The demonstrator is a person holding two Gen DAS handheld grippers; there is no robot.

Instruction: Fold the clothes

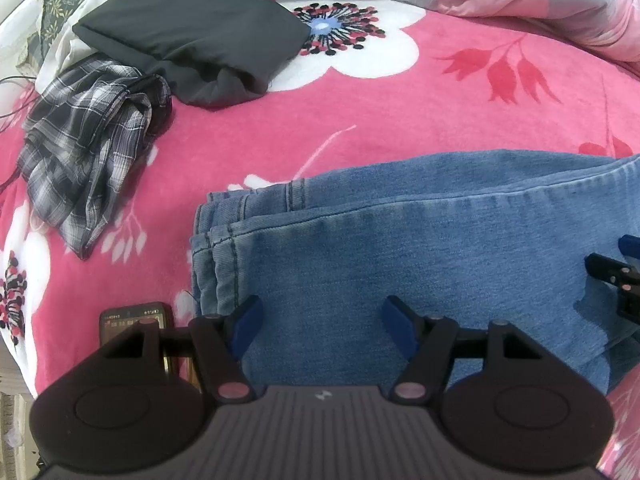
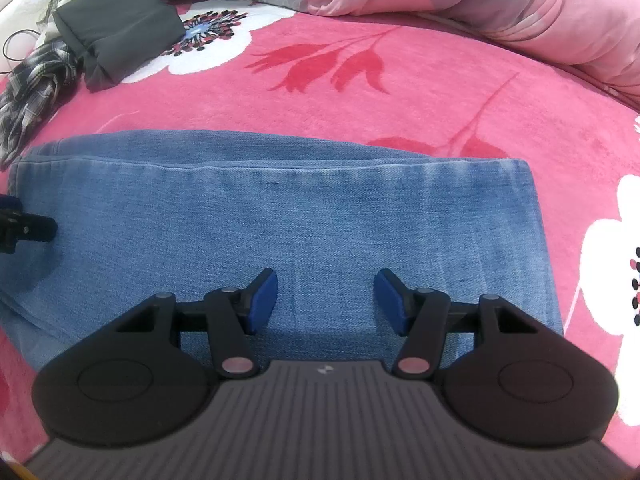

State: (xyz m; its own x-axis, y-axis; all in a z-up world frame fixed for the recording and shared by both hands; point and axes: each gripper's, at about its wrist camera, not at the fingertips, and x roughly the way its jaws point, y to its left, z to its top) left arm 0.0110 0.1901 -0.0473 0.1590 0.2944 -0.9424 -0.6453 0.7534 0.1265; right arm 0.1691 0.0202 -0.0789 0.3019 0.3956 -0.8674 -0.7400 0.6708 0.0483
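- While the folded jeans (image 1: 400, 248) are lying on the pink blanket (image 1: 360, 112), the left gripper (image 1: 320, 326) is hovering half-open, gripping nothing.
- The right gripper (image 2: 325, 300) is hovering over them too, jaws parted, empty.

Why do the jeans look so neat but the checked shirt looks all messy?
The jeans are folded into a flat, tidy rectangle; the checked shirt lies crumpled in a loose heap. The jeans are plain blue denim; the shirt is grey, black and white plaid. The jeans sit right under both open grippers, left and right; the shirt lies off to the side, beside a folded dark garment. Both rest on the pink flowered blanket.
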